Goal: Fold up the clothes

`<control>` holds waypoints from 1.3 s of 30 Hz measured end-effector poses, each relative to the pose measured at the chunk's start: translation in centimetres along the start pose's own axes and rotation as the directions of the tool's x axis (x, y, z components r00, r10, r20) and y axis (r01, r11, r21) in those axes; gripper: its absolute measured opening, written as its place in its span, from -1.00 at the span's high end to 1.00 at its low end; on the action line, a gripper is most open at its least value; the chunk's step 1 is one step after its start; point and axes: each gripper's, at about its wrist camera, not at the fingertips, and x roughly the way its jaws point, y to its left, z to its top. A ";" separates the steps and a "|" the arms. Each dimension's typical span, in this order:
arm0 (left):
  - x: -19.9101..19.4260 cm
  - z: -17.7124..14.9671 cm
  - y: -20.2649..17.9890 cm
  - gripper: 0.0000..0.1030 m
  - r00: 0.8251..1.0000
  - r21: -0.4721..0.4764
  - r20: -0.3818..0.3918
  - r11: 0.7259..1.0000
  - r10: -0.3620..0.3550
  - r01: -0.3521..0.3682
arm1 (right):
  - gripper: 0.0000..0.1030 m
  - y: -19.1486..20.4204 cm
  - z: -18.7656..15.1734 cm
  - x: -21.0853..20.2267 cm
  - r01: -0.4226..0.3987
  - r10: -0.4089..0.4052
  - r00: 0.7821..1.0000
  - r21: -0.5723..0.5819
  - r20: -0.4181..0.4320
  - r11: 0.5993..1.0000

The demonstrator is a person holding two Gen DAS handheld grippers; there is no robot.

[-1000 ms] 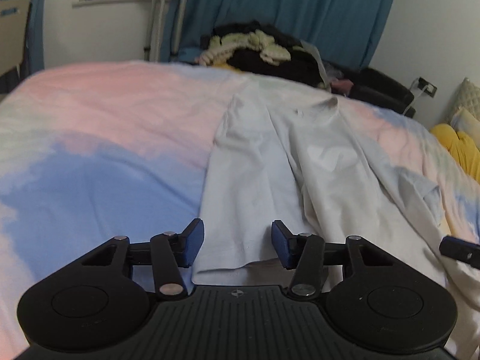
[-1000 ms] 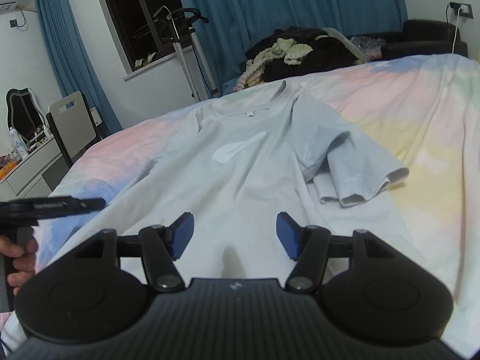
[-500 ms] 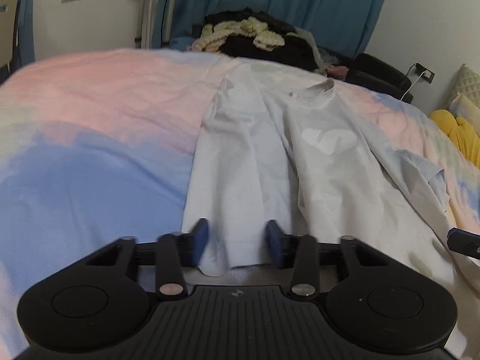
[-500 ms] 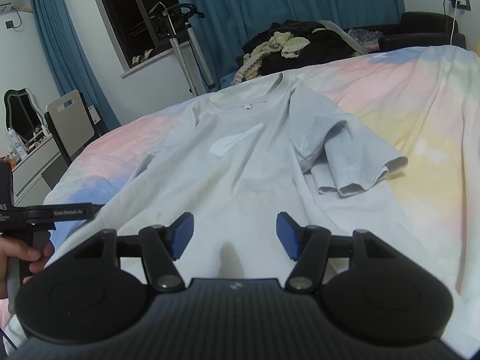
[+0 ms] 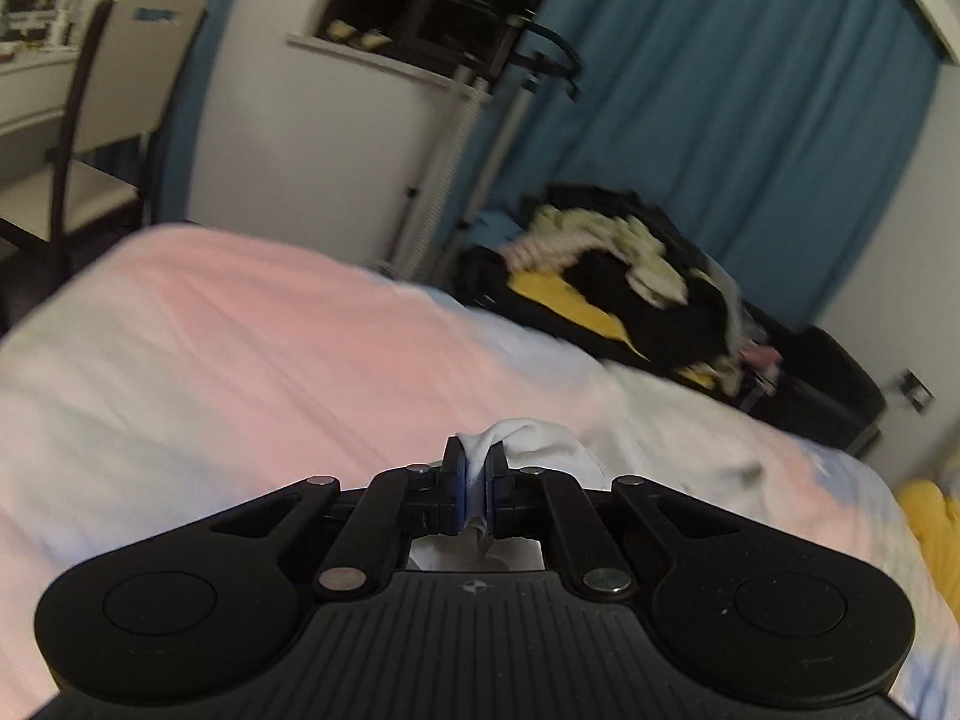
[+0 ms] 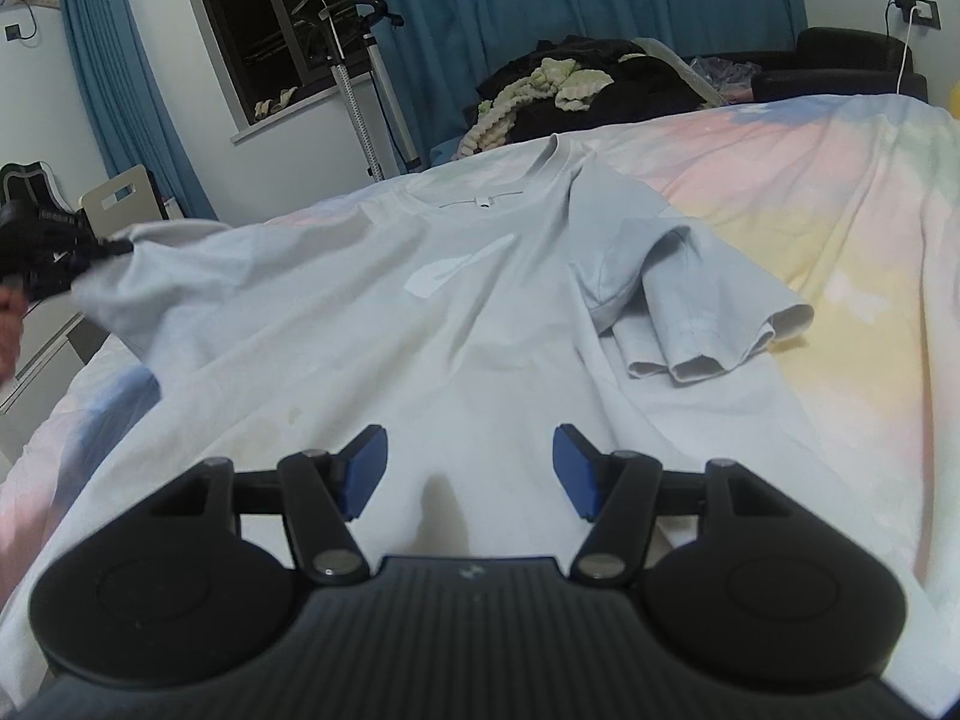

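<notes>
Only the right view shows the T-shirt (image 6: 480, 312) with its pale unreadable logo; left claw (image 5: 475, 483) pinches its fabric, right claw (image 6: 468, 468) gapes wide.

You have a bed (image 6: 840, 192) in front of you, covered by a sheet (image 5: 240, 330) in pastel pink, yellow and blue patches. A pale t-shirt (image 6: 372, 324) lies front-up on it, collar at the far side, one sleeve bunched in folds, the other edge lifted off the sheet.
</notes>
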 end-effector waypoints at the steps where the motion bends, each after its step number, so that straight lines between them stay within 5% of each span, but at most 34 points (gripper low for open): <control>1: 0.9 1.1 0.7 0.88 1.000 -0.011 0.002 1.000 0.026 -0.026 | -0.21 0.0 0.1 0.1 0.000 0.000 1.000 0.001 0.004 1.000; 6: 7.1 1.6 4.1 0.88 0.987 -0.024 -0.092 0.991 0.128 -0.131 | -0.21 0.7 0.4 1.0 0.019 -0.017 0.999 -0.055 0.045 0.998; 10: 11.2 -0.1 6.3 0.87 0.980 -0.009 -0.135 0.989 0.145 -0.147 | -0.21 0.8 0.4 2.4 0.020 -0.016 0.999 -0.075 0.046 0.997; 15: 12.7 -2.2 7.0 0.82 0.986 0.035 -0.100 0.990 0.137 -0.134 | -0.21 0.4 0.4 4.1 0.033 -0.030 0.999 -0.087 0.033 0.996; 17: 12.4 -2.3 6.6 0.64 0.986 0.068 -0.100 0.989 0.135 -0.128 | -0.21 0.3 0.6 4.4 0.032 -0.030 0.999 -0.083 0.032 0.996; 18: 12.2 -2.4 6.3 0.28 0.986 0.084 -0.100 0.989 0.134 -0.126 | -0.21 0.2 0.7 4.5 0.032 -0.029 0.999 -0.086 0.035 0.996; 19: 12.0 -2.4 6.1 -0.18 0.986 0.100 -0.097 0.987 0.134 -0.124 | -0.21 0.2 0.8 4.4 0.033 -0.029 0.999 -0.089 0.040 0.995; 21: 10.6 -2.6 5.2 -0.37 0.988 0.131 -0.070 0.983 0.141 -0.131 | -0.21 0.3 0.9 4.2 0.030 -0.026 0.998 -0.094 0.051 0.995; 30: 2.0 -5.5 -1.0 -0.52 0.998 0.235 -0.025 0.971 0.052 -0.044 | -0.21 0.8 2.0 0.7 0.017 -0.003 0.991 -0.102 0.131 0.995; 39: -6.2 -12.4 -9.6 -0.62 1.000 0.335 0.012 0.942 -0.010 0.005 | -0.21 0.2 2.2 -4.1 -0.031 0.038 0.988 -0.048 0.152 0.998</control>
